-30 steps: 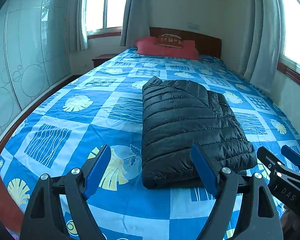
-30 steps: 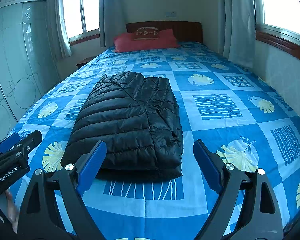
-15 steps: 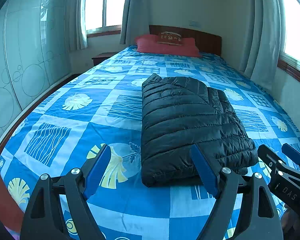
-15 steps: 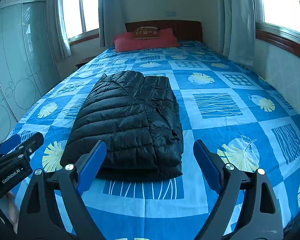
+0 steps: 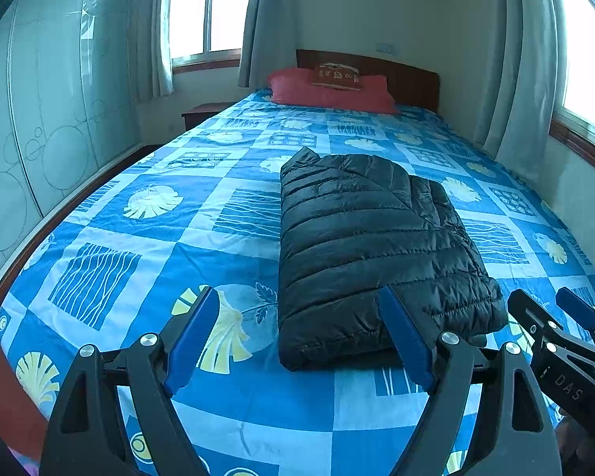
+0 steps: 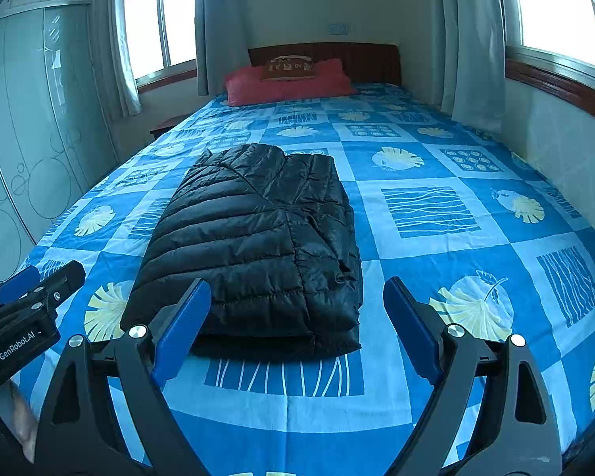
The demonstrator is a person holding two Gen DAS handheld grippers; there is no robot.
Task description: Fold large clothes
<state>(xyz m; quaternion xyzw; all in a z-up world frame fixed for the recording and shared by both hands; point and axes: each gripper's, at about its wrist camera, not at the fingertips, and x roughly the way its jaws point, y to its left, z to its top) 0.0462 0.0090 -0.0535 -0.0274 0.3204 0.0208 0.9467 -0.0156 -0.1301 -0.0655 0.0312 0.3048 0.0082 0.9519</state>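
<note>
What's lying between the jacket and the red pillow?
Only bare patterned sheet lies between the jacket and the pillow; the right wrist view shows this most clearly.

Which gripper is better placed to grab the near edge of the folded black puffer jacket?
Probably the left gripper: the black puffer jacket's near edge already sits between its open fingers. The right gripper is also open and about as near.

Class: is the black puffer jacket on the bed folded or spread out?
Folded: the puffer jacket lies as a compact rectangle, layers stacked at its near edge.
</note>
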